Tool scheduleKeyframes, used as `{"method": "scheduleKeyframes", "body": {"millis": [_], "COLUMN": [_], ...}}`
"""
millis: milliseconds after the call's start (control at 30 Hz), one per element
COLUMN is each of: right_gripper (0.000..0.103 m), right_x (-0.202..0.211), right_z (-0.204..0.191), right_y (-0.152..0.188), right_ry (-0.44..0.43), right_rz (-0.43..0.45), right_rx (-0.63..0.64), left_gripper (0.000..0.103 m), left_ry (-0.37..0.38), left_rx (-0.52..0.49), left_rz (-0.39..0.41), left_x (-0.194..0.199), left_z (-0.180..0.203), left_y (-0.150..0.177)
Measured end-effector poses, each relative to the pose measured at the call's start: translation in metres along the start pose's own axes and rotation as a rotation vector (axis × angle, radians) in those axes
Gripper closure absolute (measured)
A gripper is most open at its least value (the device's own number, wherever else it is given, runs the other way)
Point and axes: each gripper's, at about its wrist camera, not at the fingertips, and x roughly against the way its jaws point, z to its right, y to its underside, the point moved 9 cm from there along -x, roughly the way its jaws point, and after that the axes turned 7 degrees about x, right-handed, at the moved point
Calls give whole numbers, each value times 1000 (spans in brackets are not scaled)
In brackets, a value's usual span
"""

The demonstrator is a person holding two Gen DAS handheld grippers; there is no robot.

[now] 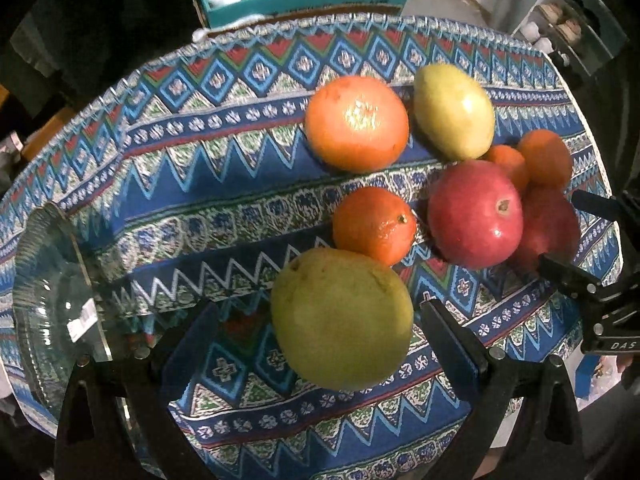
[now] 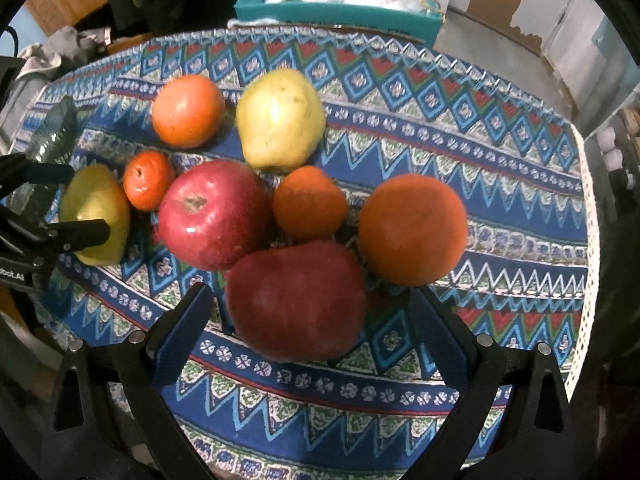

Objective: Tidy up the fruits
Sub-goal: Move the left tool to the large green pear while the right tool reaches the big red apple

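Fruit cluster on a patterned tablecloth (image 1: 224, 184). Far red apple (image 1: 550, 224) is partly hidden behind the near red apple (image 1: 476, 214) in the left wrist view; two oranges (image 1: 546, 158) behind are blurred. Glass bowl (image 1: 52, 300) at the cloth's left edge is cut off and distorted. Left gripper (image 1: 320, 332) is spread wide around a green pear (image 1: 342, 318), pads apart from it. Right gripper (image 2: 312, 320) is likewise spread around the blurred apple (image 2: 296, 300). Teal box (image 2: 340, 6) of plastic bags stands beyond the table; surroundings are dim.
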Motion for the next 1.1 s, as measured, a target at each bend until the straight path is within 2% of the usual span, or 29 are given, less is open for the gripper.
{"method": "scheduleKeyframes", "body": {"millis": [133, 267, 333, 400, 467, 767, 933, 1100], "right_gripper": [10, 20, 25, 25, 25, 26, 26, 26], "right_x": [-11, -24, -29, -31, -32, -24, -4, 16], "right_z": [1, -5, -7, -8, -8, -12, -12, -16], "right_y": [1, 1, 1, -1, -3, 0, 0, -13], "right_ry": [-11, -43, -55, -55, -50, -34, -26, -13], "right_rz": [-22, -40, -49, -46, -39, -27, 20, 76], "right_rx": [-4, -4, 0, 4, 3, 12, 12, 26], "left_gripper": [1, 5, 11, 18, 28, 29, 29, 29], "left_ry": [15, 14, 3, 2, 35, 69, 79, 79], "left_rx": [-4, -7, -24, -44, -50, -35, -32, -39], "left_rz": [-30, -45, -30, -20, -16, -12, -6, 47], "left_x": [-13, -26, -31, -31, -30, -22, -12, 7], "left_z": [5, 8, 11, 15, 20, 19, 9, 2], "left_y": [4, 7, 7, 8, 10, 11, 17, 12]}}
